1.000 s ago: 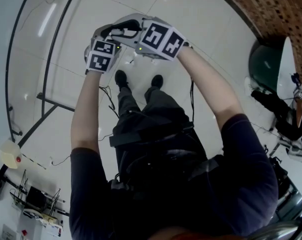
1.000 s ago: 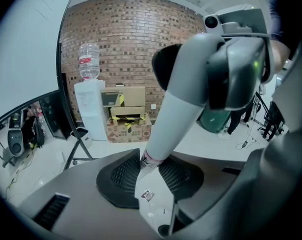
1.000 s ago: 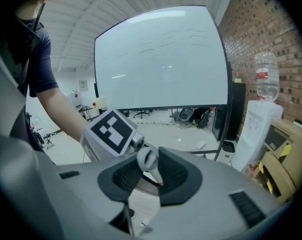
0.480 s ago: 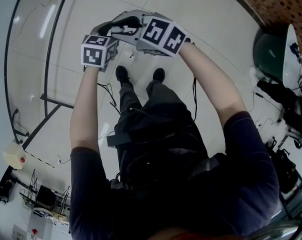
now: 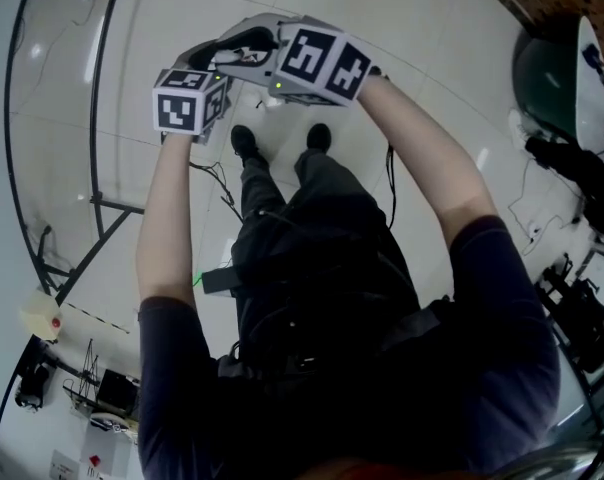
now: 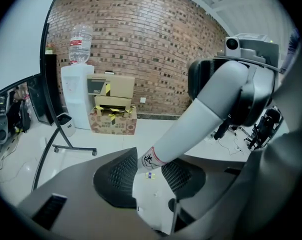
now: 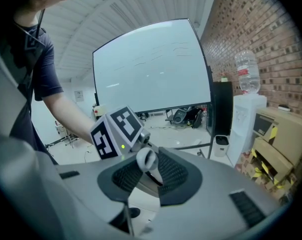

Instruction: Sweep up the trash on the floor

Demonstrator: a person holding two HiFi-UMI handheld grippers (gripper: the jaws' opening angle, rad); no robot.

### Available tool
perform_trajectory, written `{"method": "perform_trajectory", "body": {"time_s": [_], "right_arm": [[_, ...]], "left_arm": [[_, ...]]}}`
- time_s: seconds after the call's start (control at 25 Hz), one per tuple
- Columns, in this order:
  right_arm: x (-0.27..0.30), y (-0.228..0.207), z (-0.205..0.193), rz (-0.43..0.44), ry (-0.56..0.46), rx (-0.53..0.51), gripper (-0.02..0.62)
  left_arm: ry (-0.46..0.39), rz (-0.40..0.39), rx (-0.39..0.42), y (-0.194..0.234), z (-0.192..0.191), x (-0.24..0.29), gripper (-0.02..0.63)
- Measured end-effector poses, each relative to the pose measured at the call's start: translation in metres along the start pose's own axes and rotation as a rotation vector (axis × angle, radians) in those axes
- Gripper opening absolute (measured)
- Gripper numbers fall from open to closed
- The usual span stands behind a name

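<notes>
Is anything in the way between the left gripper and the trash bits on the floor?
Only the pale handle: it sits in the left gripper, whose jaws have just been opening. Below it, the floor scraps show through the gap, with nothing else visible in between.

Tiny indistinct scraps (image 6: 150, 175) on the floor (image 6: 141, 134); grey handle (image 6: 201, 114), lower end behind left tool (image 6: 150, 160)
</notes>
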State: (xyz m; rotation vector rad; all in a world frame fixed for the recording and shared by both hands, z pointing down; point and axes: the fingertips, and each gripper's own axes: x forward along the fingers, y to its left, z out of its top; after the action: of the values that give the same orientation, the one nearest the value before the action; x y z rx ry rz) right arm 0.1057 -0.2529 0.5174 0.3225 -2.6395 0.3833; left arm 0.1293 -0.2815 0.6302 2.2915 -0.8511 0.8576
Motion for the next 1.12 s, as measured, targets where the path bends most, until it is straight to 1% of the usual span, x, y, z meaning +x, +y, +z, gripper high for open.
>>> {"method": "perform_trajectory", "body": {"time_s": [0.2, 0.52, 0.88, 1.12], "right_arm": [[-0.028, -0.001, -0.013, 0.002, -0.004, 0.008, 0.102], [-0.067, 0.001, -0.026, -0.015, -0.029, 0.033, 0.103], [-0.118, 0.002, -0.049, -0.041, -0.042, 0.066, 0.103], [-0.143, 0.006, -0.061, -0.051, -0.058, 0.075, 0.103]], "left_arm": [[0.037, -0.014, 0.023, -0.027, 0.005, 0.013, 0.140], [0.069, -0.040, 0.037, -0.067, 0.013, 0.026, 0.141], [0.121, -0.084, 0.085, -0.119, 0.021, 0.048, 0.141], [0.142, -0.094, 0.113, -0.146, 0.024, 0.058, 0.141]]}}
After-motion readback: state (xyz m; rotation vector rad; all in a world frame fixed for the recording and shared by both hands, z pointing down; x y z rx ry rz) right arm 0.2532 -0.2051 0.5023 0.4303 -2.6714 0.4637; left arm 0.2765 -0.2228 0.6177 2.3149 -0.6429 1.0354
